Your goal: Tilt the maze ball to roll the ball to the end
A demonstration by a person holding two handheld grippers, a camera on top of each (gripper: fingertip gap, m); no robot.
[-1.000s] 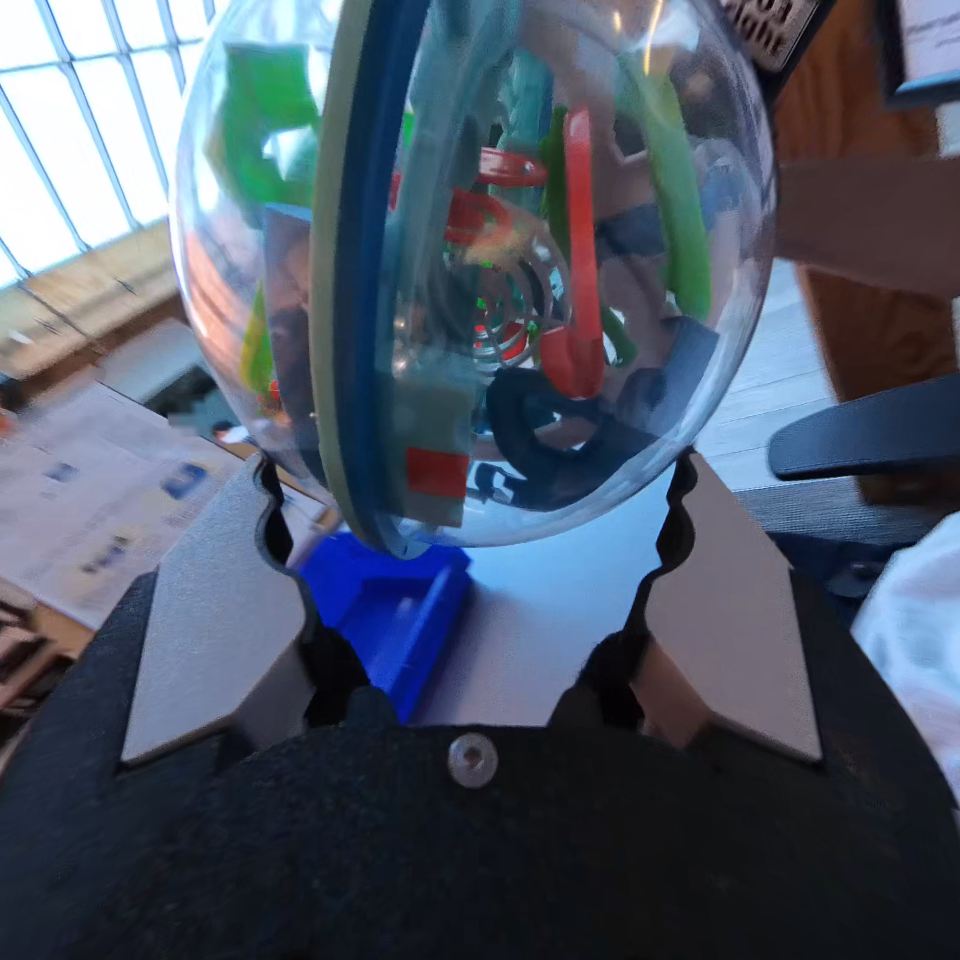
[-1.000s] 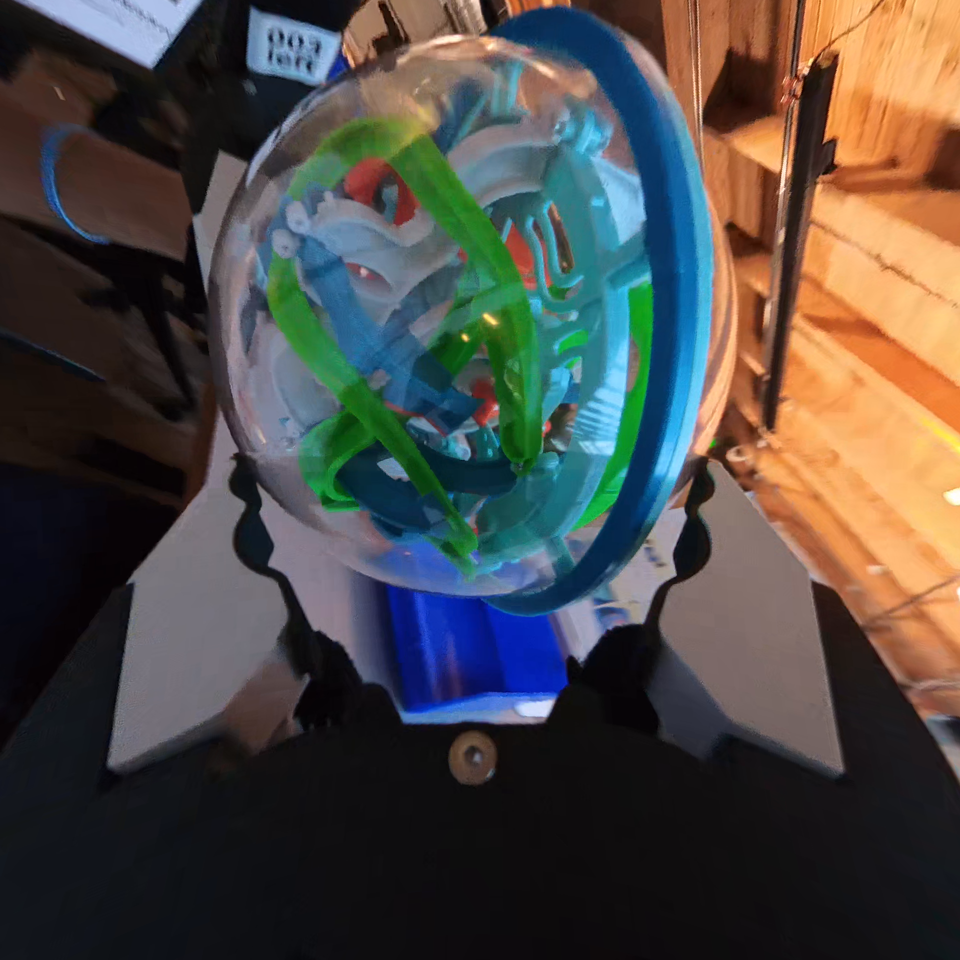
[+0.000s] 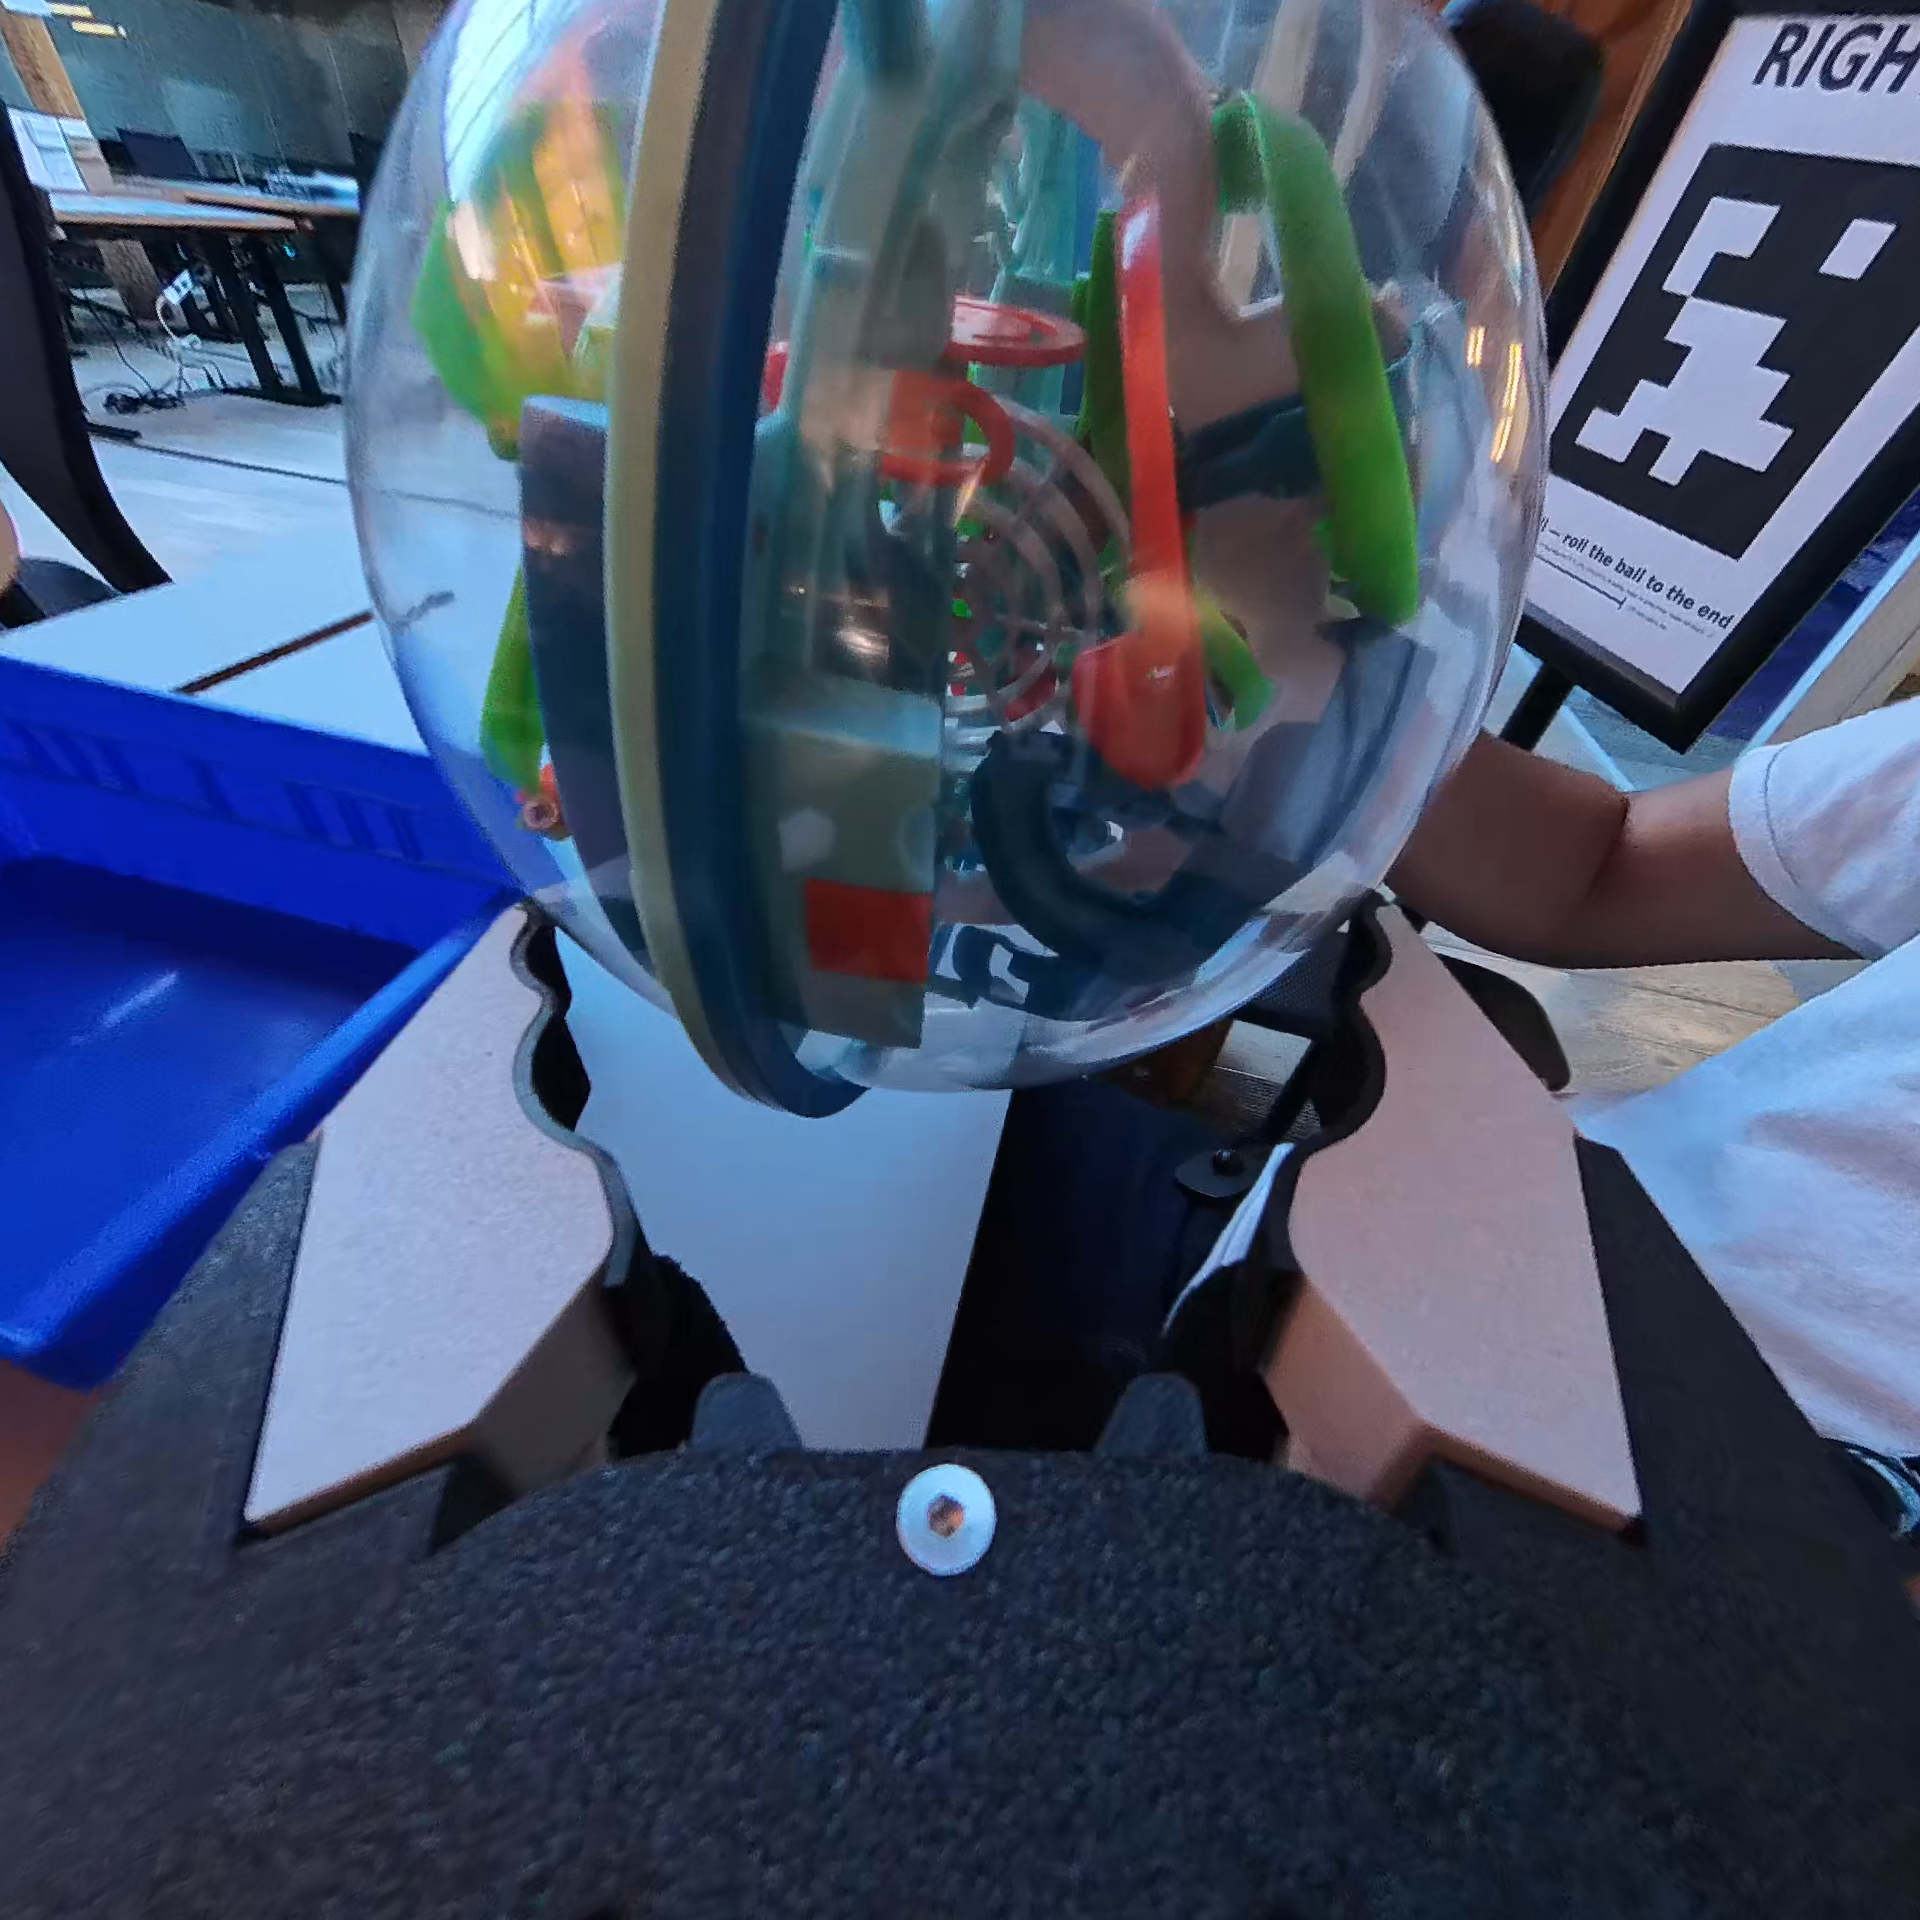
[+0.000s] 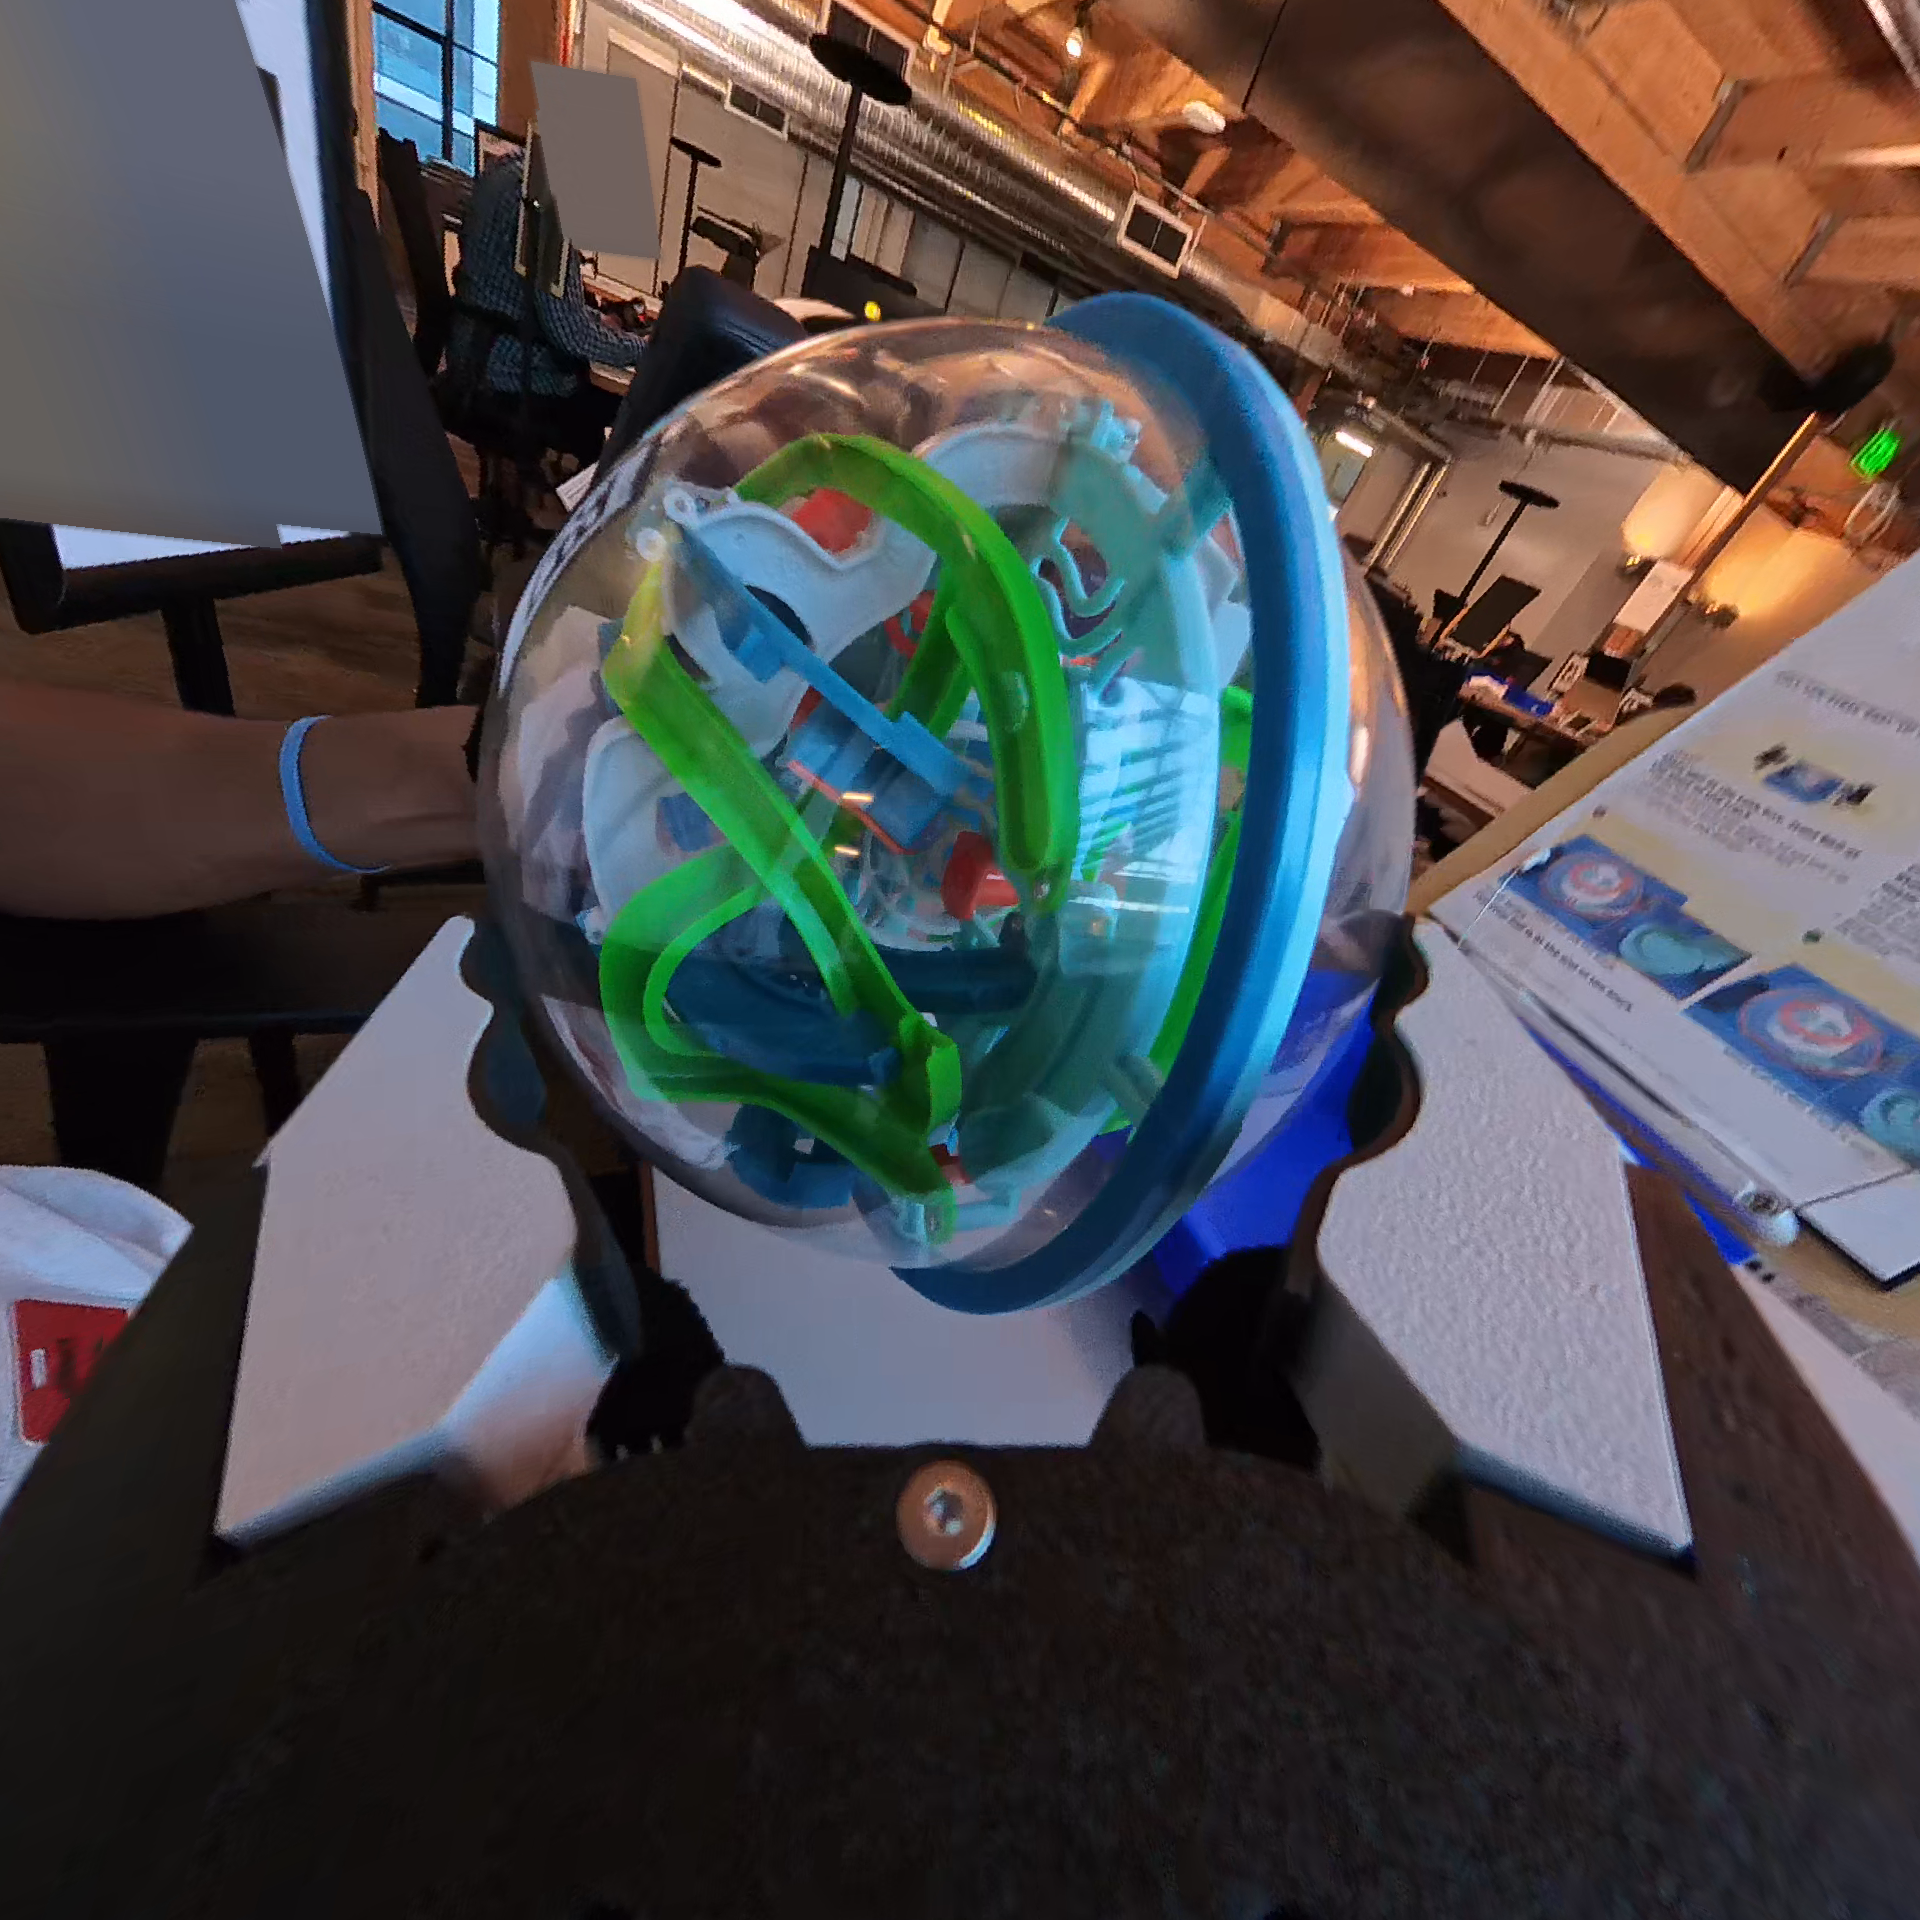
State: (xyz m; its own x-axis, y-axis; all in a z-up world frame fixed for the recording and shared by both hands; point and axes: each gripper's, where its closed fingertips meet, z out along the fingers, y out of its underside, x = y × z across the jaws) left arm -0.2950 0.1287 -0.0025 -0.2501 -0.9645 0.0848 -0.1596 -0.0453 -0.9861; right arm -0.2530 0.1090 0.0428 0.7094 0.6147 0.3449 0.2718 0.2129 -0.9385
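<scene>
A clear plastic maze ball [image 3: 940, 540] fills the middle of both wrist views, held up in the air between two handheld grippers. Inside it are green [image 4: 831, 831], red and pale blue tracks, and a dark blue band [image 4: 1283, 831] runs around its middle where the two halves join.

The left gripper [image 3: 951, 997] has its fingers spread wide, with the lower curve of the sphere resting between the tips, apparently touching both. The right gripper [image 4: 945, 1039] is likewise spread wide around the ball from the opposite side, its finger tips against the shell. In neither view can firm clamping be confirmed.

Below sits a white table [image 3: 810, 1195] with a blue bin [image 3: 156, 1039] to the left. A printed instruction sheet [image 4: 1714, 935] lies to the right in the right wrist view. A person's forearm [image 3: 1579, 862] shows behind the ball.

The small ball inside the maze cannot be picked out, so progress cannot be judged.

The likely risk: the smooth round shell could slip between the wide fingers if the two grippers tilt unevenly, dropping the toy. A sharp tilt could also throw the inner ball off its track.
</scene>
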